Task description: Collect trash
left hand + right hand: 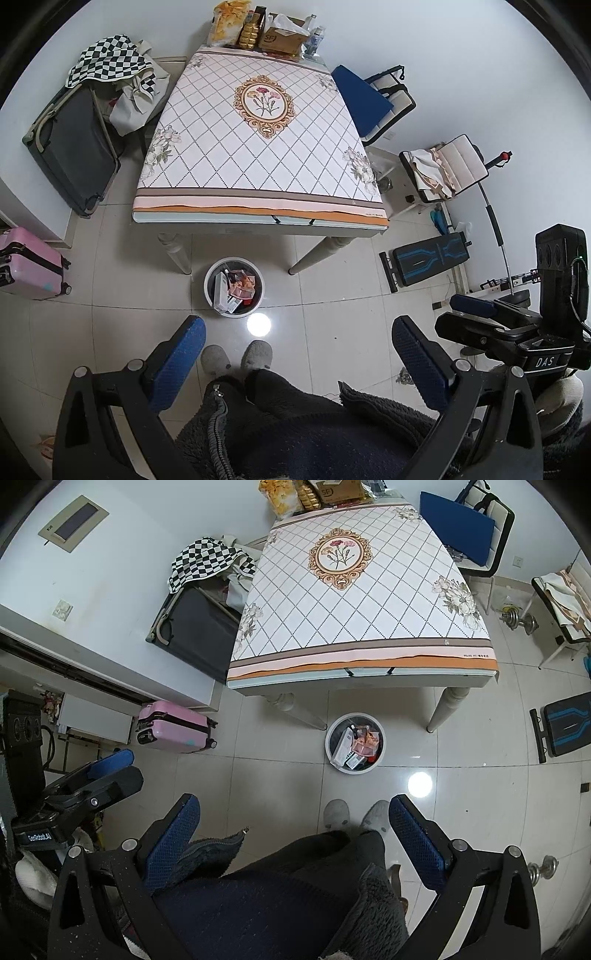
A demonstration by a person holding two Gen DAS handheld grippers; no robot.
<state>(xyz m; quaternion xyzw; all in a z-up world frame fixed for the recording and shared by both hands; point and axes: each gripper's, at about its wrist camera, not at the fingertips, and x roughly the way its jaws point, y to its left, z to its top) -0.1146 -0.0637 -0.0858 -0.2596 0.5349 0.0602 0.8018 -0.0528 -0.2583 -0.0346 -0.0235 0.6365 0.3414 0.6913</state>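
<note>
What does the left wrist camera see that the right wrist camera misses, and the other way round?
Only the left wrist view shows the red-tipped exercise bar. Only the right wrist view shows the wall panel and dumbbells. Both show the table, the trash bin holding packaging, the pink suitcase, the person's slippers and both open grippers, left and right.

Floral-clothed table [258, 147], pink suitcase [27, 264], checkered cloth [107, 59], blue cushion [360, 98], dumbbell [519, 620]

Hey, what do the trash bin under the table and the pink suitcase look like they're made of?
Trash bin: likely smooth plastic, with a white rim and grey wall in a uniform moulded round shape. Pink suitcase: probably a glossy hard plastic shell, since its ribbed surface catches light.
</note>
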